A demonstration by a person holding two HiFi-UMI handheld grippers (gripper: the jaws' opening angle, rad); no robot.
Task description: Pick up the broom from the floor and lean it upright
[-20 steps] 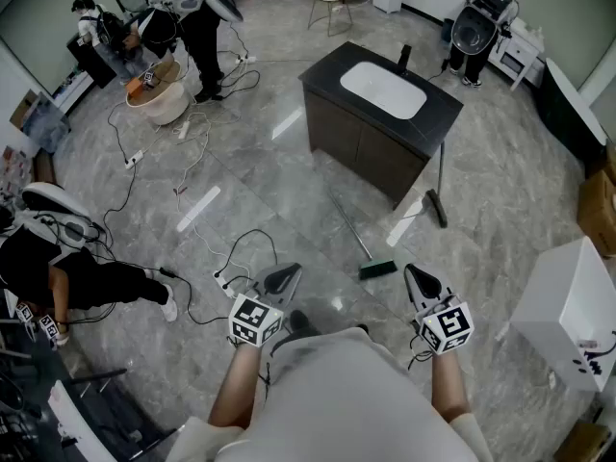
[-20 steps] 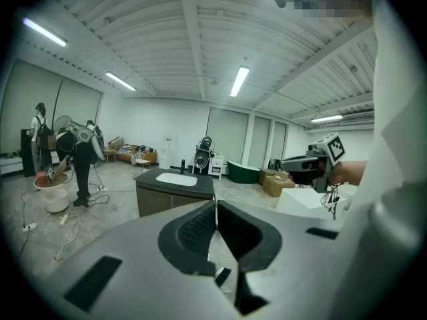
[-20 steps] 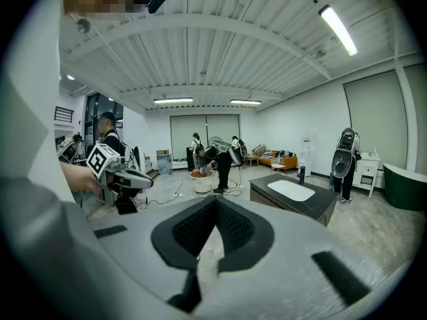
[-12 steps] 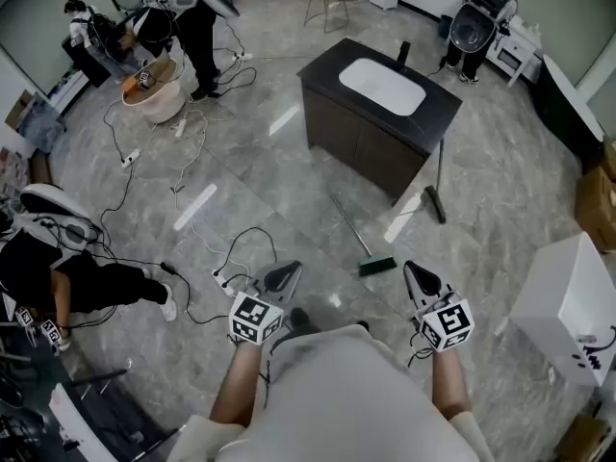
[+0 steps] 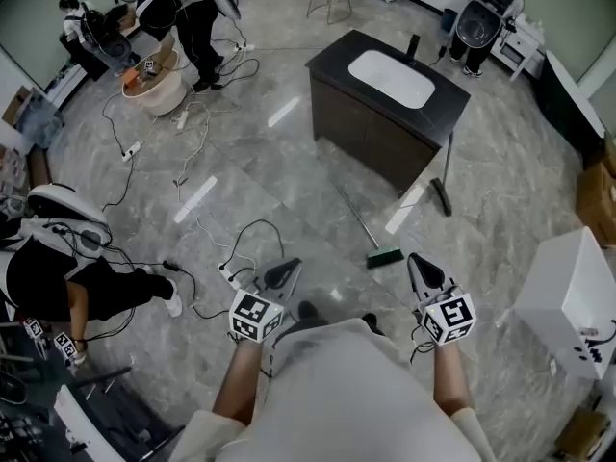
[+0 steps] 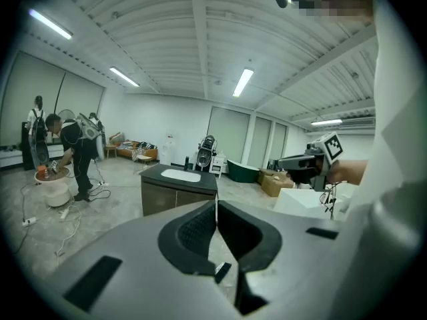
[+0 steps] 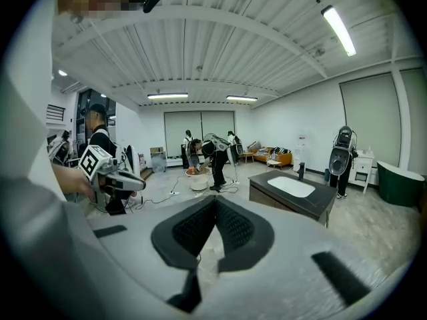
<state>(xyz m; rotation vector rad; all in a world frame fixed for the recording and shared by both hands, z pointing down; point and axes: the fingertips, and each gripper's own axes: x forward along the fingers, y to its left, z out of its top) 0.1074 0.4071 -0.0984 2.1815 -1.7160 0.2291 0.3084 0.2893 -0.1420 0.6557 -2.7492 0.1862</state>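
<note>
The broom (image 5: 383,255) lies flat on the grey floor, its green head nearest me and its thin handle (image 5: 352,214) running up-left toward the sink cabinet. My left gripper (image 5: 285,269) is held in front of my body, to the left of and nearer me than the broom head. Its jaws are shut with nothing in them (image 6: 215,209). My right gripper (image 5: 417,261) hovers just right of the broom head without touching it, also shut and empty (image 7: 215,202). Each gripper view shows the other gripper held level beside it.
A dark cabinet with a white sink (image 5: 385,114) stands beyond the broom, and a second long-handled tool (image 5: 443,186) leans on its right corner. A white box (image 5: 568,301) is at the right. Cables (image 5: 241,248) trail on the floor at left, near a seated person (image 5: 58,268).
The head view has drifted a little, so the cabinet and broom sit slightly higher in the picture. Both grippers stay shut in front of the body. The broom has not moved.
</note>
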